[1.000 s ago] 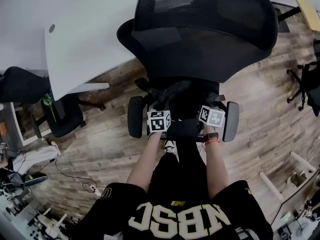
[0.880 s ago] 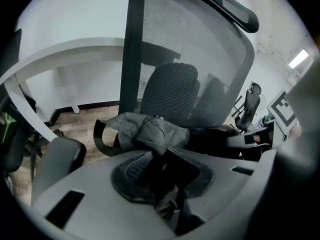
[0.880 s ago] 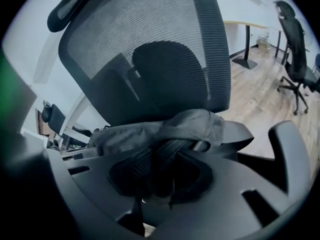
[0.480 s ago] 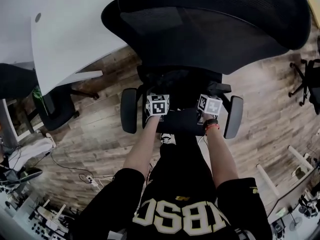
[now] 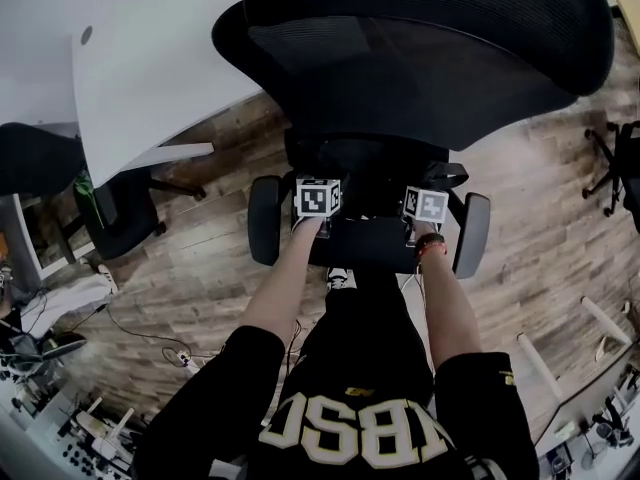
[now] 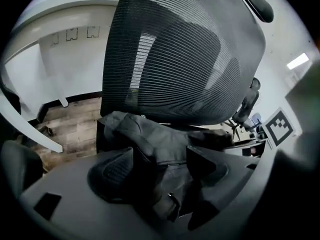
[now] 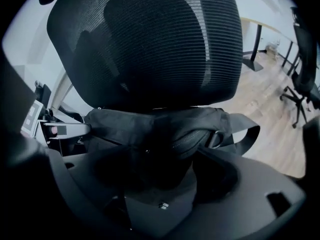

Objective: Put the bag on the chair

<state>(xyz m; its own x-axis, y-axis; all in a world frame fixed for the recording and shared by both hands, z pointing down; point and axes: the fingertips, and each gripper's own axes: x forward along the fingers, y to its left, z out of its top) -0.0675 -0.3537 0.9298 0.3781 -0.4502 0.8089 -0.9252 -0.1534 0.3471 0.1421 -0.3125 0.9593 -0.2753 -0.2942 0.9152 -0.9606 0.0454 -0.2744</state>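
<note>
The bag (image 6: pixel 160 139) lies on the chair's seat, directly ahead of both grippers, with its long axis running side to side along the foot of the chair's backrest (image 6: pixel 185 54). I have one gripper at each end, so neither is nearer than the other.

The left gripper (image 6: pixel 160 166) is opening its jaws. Crumpled bag fabric and a zip pull sit in the gap, and I judge the pads are no longer pressing on them. The right gripper (image 7: pixel 167 171) is opening too, with the bag's zipped edge between its jaws and seemingly free of them.

My judgement is that the bag is delivered, and the coming move is to draw both grippers straight back from the chair, clear of the fabric.

Only the right gripper view shows the strap (image 7: pixel 240 134) and its ring trailing off the chair's right side. The head view loses the dark bag against the seat but shows both armrests flanking the grippers.
</note>
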